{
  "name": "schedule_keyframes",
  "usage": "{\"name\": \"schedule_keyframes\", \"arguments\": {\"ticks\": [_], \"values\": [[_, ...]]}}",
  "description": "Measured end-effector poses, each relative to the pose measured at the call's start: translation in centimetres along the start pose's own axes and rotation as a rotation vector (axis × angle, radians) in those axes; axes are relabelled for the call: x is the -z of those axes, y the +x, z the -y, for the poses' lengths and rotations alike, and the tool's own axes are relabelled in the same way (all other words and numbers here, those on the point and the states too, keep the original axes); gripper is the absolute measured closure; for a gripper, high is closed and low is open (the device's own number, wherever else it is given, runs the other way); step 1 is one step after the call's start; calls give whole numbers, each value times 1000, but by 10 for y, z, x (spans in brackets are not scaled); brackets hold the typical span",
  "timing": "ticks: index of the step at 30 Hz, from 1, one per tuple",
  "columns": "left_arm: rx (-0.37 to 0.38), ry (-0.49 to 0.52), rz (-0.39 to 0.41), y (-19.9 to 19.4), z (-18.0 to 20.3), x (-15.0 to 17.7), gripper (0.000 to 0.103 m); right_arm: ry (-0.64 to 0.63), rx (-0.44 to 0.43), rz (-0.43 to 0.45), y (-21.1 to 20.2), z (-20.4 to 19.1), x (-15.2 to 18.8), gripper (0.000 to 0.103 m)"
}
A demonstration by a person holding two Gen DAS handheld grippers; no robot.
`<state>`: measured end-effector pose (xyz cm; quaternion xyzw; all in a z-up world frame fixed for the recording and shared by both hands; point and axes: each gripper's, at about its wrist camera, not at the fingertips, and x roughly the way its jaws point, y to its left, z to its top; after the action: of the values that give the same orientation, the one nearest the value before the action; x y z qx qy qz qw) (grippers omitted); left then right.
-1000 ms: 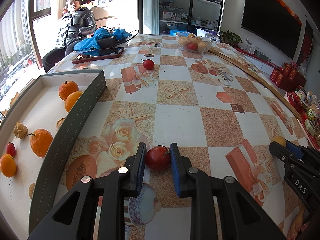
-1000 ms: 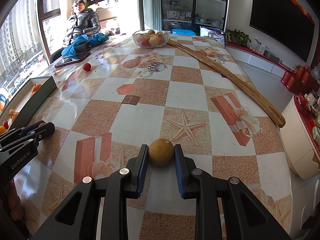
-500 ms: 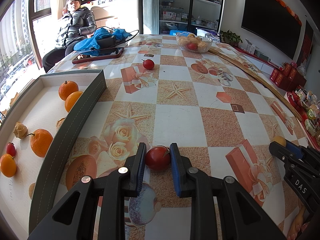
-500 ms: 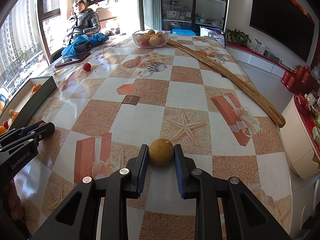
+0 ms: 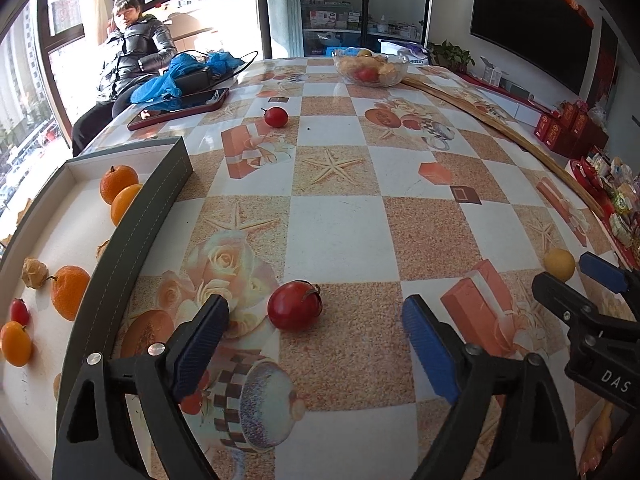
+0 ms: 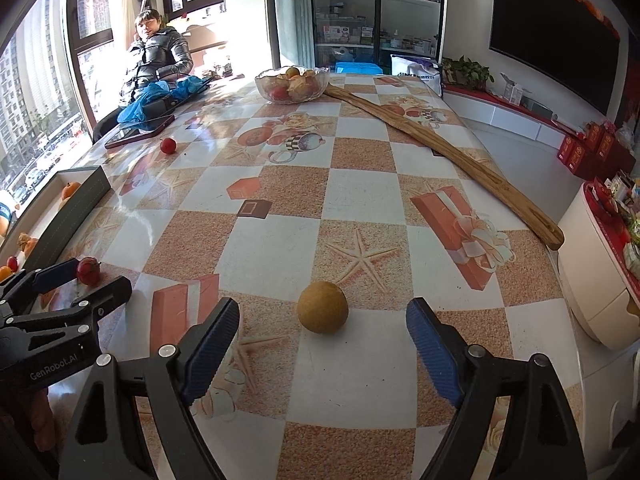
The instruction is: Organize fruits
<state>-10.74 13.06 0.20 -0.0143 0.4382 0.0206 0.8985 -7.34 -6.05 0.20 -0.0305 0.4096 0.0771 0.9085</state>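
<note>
Red tomato [image 5: 295,305] on the counter [image 5: 336,224], resting on the patterned cloth between the pads of the left hand-held gripper [image 5: 316,330] — jaws opening, wide of the fruit on both sides, no contact. Round tan fruit [image 6: 322,307] likewise on the counter between the pads of the right hand-held gripper [image 6: 322,336], jaws opening, clear gaps either side. Just left of the tomato, a shallow tray [image 5: 160,184] with a dark rim, holding several oranges [image 5: 118,183], a small red fruit [image 5: 19,311] and a dried husk [image 5: 35,274]. Tray wall between the tomato and the tray floor. Farther up the counter — a second small tomato [image 5: 276,116] lying alone, a phone in a red case [image 5: 180,109], blue cloth [image 5: 176,76], and a glass bowl [image 6: 292,84] of mixed fruit at the far end. Long wooden strip [image 6: 440,148] running from beside the bowl down the right side, well apart from both fruits. Seated person in a dark jacket [image 5: 136,52] by the window.
</note>
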Motion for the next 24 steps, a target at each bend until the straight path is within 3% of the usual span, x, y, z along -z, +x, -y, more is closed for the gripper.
{"name": "schedule_keyframes", "arguments": {"ticks": [3,5,9,24], "values": [[-1,-4,-1,0,-1,0,11,-1,-10,-43,8,0,-2,16],[-3,0,-4,1,-1,0,10,-10,-20,-69,12,-3,-3,1],[1,2,-22,4,-1,0,1,-43,-6,-88,15,-10,-2,1],[-2,5,-23,4,0,1,1,-41,-8,-87,15,-10,-1,1]]}}
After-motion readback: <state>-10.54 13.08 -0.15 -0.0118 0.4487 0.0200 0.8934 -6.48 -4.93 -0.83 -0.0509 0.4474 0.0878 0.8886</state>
